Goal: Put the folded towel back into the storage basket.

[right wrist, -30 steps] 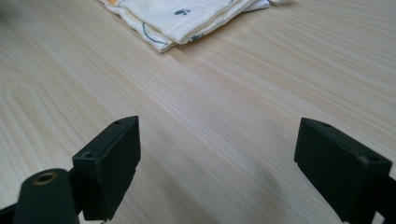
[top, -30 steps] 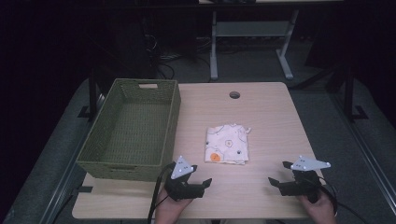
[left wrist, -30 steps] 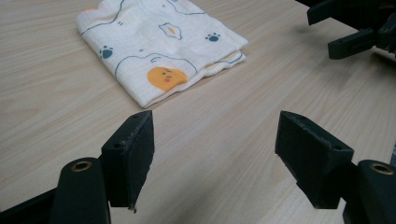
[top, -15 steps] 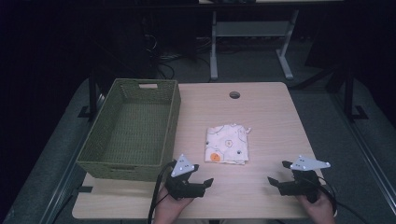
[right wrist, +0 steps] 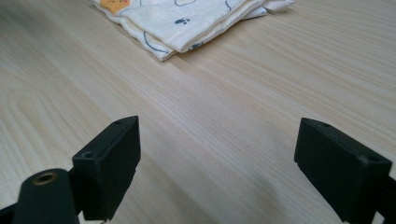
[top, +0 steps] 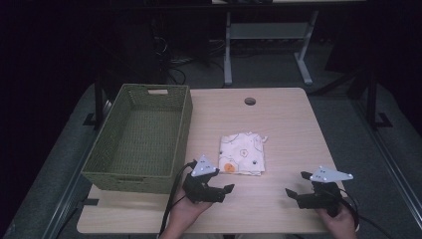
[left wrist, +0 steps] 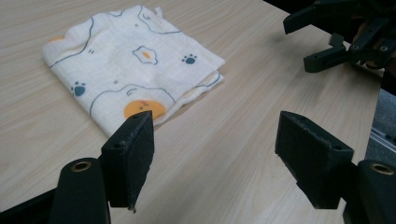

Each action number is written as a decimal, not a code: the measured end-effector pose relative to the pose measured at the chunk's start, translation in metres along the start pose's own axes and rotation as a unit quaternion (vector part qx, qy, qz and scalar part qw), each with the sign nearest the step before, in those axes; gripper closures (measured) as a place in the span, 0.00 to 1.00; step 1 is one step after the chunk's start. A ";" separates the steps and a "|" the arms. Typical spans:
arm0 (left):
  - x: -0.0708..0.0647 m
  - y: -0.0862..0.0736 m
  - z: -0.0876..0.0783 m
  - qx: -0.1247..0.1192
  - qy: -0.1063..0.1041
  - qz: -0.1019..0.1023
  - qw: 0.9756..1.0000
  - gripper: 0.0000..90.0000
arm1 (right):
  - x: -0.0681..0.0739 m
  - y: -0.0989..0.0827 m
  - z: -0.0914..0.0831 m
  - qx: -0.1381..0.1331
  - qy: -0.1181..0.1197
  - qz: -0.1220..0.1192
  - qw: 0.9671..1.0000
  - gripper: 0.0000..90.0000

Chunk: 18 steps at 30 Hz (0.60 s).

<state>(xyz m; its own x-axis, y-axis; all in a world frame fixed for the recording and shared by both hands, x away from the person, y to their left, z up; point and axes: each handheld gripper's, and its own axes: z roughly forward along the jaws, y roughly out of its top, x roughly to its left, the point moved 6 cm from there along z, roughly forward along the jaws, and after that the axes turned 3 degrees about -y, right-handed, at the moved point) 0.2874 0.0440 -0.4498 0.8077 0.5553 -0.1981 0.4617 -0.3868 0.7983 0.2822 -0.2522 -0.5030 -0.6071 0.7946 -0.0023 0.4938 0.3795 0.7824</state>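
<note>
Both hands sit low near the table edge. Left hand-held gripper has jaws wide apart, holding nothing, folded cloth just ahead of it. Right hand-held gripper also gapes empty, cloth further off to its left.

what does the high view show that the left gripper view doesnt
High view alone: the green woven basket at the table's left, the round hole near the far edge, and both of the person's hands, the left hand among them.

Left gripper view alone: a close look along the left hand-held gripper with its jaws wide apart, and the cloth's egg and paw prints.

Both: the folded cloth lying flat on the wooden table, untouched, and the right hand-held gripper, open, apart from the cloth.
</note>
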 end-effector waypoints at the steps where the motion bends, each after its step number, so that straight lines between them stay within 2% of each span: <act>1: 0.000 0.002 0.001 0.000 -0.001 0.000 1.000 0.32 | 0.000 0.000 0.000 0.000 0.000 0.000 1.000 0.16; 18: 0.002 0.025 0.026 0.035 -0.007 0.011 0.999 0.32 | -0.002 0.003 -0.004 -0.016 -0.002 0.003 1.000 0.16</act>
<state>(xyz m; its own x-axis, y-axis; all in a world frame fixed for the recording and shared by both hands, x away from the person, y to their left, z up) 0.3106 0.0162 -0.4453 0.8223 0.5366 -0.1893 0.4683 -0.4491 0.7610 0.2822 -0.2548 -0.4977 -0.6016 0.7988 -0.0002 0.4777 0.3600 0.8014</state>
